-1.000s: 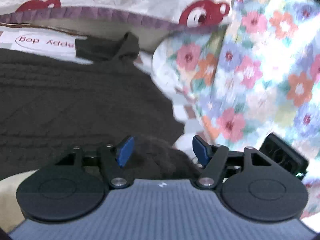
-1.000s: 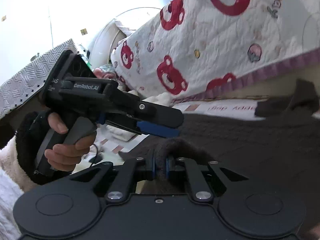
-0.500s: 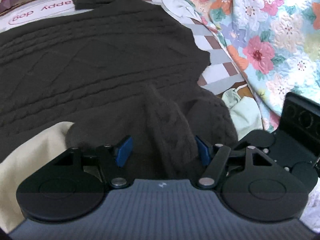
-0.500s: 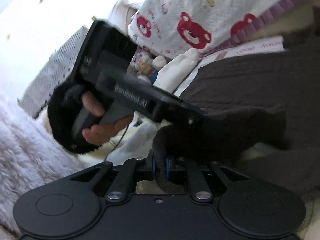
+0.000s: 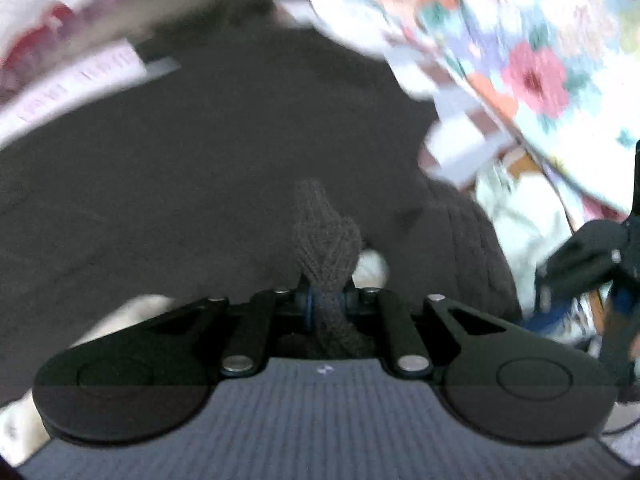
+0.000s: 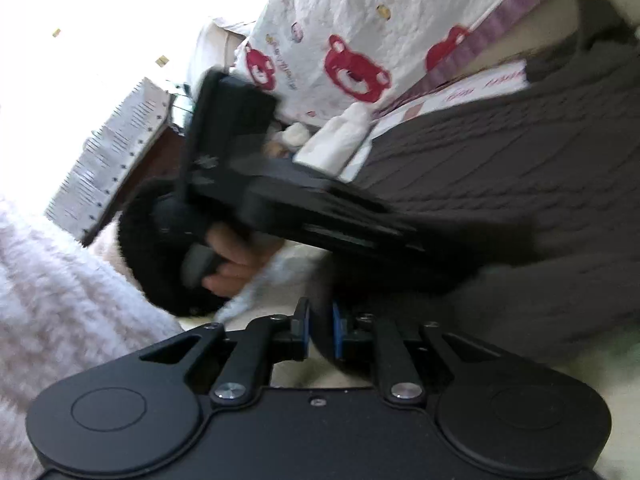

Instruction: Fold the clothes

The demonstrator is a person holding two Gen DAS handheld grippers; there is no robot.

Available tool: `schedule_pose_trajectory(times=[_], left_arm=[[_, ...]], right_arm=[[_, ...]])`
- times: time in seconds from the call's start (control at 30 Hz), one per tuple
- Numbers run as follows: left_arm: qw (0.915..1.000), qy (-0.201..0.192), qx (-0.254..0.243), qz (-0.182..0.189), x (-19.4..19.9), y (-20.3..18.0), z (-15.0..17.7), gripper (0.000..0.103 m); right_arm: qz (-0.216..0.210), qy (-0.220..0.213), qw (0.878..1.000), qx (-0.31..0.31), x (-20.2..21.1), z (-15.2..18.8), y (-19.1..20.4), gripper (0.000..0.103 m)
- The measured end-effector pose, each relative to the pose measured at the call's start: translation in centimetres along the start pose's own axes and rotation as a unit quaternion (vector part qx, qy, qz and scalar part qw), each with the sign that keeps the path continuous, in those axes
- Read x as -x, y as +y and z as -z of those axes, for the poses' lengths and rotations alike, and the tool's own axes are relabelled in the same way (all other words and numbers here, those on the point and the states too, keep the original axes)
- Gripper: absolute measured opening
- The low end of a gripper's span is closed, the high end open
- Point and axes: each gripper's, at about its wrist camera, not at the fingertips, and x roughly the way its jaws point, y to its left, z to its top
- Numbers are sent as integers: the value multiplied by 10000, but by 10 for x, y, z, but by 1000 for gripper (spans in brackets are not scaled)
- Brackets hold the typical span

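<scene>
A dark brown cable-knit sweater (image 5: pixel 192 152) lies spread on the bed; it also shows in the right wrist view (image 6: pixel 520 168). My left gripper (image 5: pixel 327 302) is shut on a bunched fold of the sweater near its lower edge. My right gripper (image 6: pixel 320 330) is nearly closed with a fold of the sweater's edge between its blue pads. The left gripper's black body and the hand that holds it (image 6: pixel 240 216) cross the right wrist view just above the sweater. The left wrist view is motion-blurred.
A floral quilt (image 5: pixel 540 60) lies at the right of the sweater. A white quilt with red bears (image 6: pixel 360 40) lies behind it. A cream sheet (image 5: pixel 120 316) shows under the sweater's near edge. A fluffy pale sleeve (image 6: pixel 52 292) fills the lower left.
My left gripper was open over the sweater's edge and has now shut on a fold of it. My right gripper has stayed shut on the sweater and tilted.
</scene>
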Motion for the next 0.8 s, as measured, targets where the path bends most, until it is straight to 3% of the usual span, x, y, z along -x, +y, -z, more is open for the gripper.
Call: schedule_pose_trajectory(times=[0.03, 0.13, 0.23, 0.3, 0.4, 0.43, 0.6, 0.8], left_arm=[[9997, -212, 46, -97, 13, 3, 1, 10], [9957, -842, 81, -383, 48, 10, 4, 10], [9833, -1500, -187, -1016, 77, 13, 3, 10], [9755, -1815, -255, -1216, 91, 15, -1, 10], [9689, -2171, -257, -1161, 109, 11, -8, 10], [9664, -2260, -317, -1179, 113, 8, -10, 10], [9570, -2596, -558, -1171, 131, -7, -25, 10], [9460, -2971, -714, -1080, 155, -21, -34, 10]], right_arm=[[324, -49, 9994, 147, 10, -2, -3, 37], [1428, -115, 9876, 649, 35, -7, -11, 43], [2615, 434, 9517, 1552, 34, -8, -18, 45], [2958, 690, 9309, 2028, 31, -6, -25, 46], [2766, 699, 9343, 2138, 28, -10, -29, 46], [2759, 744, 9300, 2312, 24, -10, -27, 48], [3099, 877, 8912, 3196, 4, -18, -15, 48], [2980, 375, 9036, 3054, 5, -60, -21, 54]])
